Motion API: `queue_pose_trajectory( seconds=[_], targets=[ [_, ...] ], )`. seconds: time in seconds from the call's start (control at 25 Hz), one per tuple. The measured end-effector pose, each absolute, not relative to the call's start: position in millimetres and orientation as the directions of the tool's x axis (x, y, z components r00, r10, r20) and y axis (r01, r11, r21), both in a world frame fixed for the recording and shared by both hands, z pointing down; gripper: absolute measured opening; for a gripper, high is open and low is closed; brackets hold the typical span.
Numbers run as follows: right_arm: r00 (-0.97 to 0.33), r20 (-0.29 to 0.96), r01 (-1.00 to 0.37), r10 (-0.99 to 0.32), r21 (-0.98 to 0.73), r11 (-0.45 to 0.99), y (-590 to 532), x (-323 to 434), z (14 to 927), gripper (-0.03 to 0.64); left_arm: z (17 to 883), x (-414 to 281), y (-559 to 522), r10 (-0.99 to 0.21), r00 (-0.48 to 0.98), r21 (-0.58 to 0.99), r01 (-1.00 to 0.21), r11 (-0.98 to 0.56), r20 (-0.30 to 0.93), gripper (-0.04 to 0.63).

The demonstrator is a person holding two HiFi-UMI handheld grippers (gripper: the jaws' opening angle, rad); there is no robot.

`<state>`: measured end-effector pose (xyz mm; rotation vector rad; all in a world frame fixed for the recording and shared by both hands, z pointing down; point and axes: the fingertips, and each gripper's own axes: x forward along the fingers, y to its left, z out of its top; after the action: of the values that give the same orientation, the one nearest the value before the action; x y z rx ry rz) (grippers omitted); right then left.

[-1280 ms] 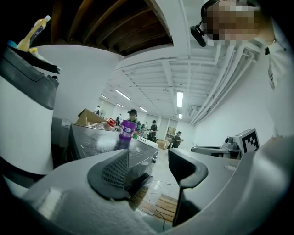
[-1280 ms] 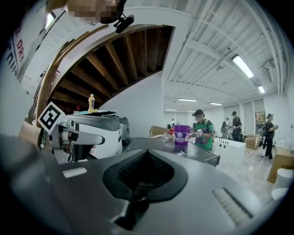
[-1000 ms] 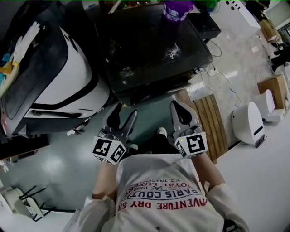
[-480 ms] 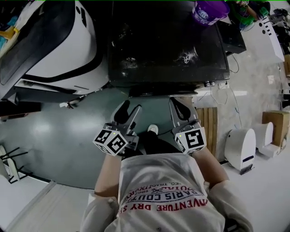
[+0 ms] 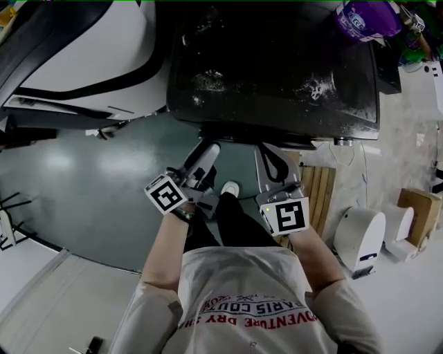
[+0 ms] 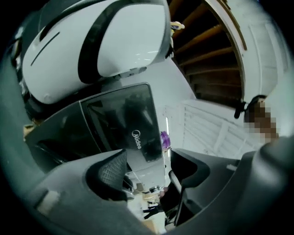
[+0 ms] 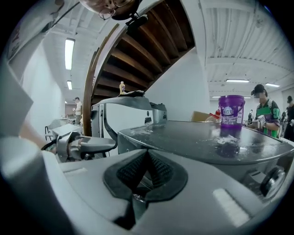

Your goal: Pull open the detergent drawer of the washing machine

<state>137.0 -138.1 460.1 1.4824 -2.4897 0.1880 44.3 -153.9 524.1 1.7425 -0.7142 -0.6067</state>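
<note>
The black washing machine (image 5: 270, 69) stands just beyond both grippers, with a purple tub (image 5: 363, 19) on its far right corner. Its detergent drawer cannot be made out. On the left gripper (image 5: 201, 157) the 2 fingers (image 6: 112, 170) are opening, nothing between them. The right gripper (image 5: 271, 153) has its fingers pressed together, empty.

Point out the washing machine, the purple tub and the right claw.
washing machine (image 5: 277, 69), head view, on its dark top panel.
purple tub (image 7: 231, 110), right gripper view, on its labelled side.
right claw (image 7: 147, 155), right gripper view, where its shut fingertips meet.
</note>
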Motion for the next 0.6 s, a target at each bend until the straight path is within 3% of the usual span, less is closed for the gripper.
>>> queue_pose_trajectory(
  seconds=[0.08, 0.24, 0.6],
  targets=[
    [-0.469, 0.259, -0.874, -0.844, -0.001, 0.486, -143.5, 131.4, 465.2, 0.002, 531.7, 43.1, -162.7, -0.744, 0.663, 0.976, -0.093, -0.196, -0.086, 0.310],
    [-0.483, 0.253, -0.868, -0.838, -0.014, 0.496, -155.4, 125.0, 474.3, 0.002, 544.6, 48.2, -178.7, -0.726, 0.684, 0.952, -0.175, -0.251, -0.065, 0.331],
    [-0.481, 0.262, -0.871, -0.837, -0.035, 0.490, -164.3, 130.0, 491.9, 0.002, 548.9, 52.7, -205.6, -0.746, 0.653, 0.938, -0.166, -0.305, -0.128, 0.356]
  ],
)
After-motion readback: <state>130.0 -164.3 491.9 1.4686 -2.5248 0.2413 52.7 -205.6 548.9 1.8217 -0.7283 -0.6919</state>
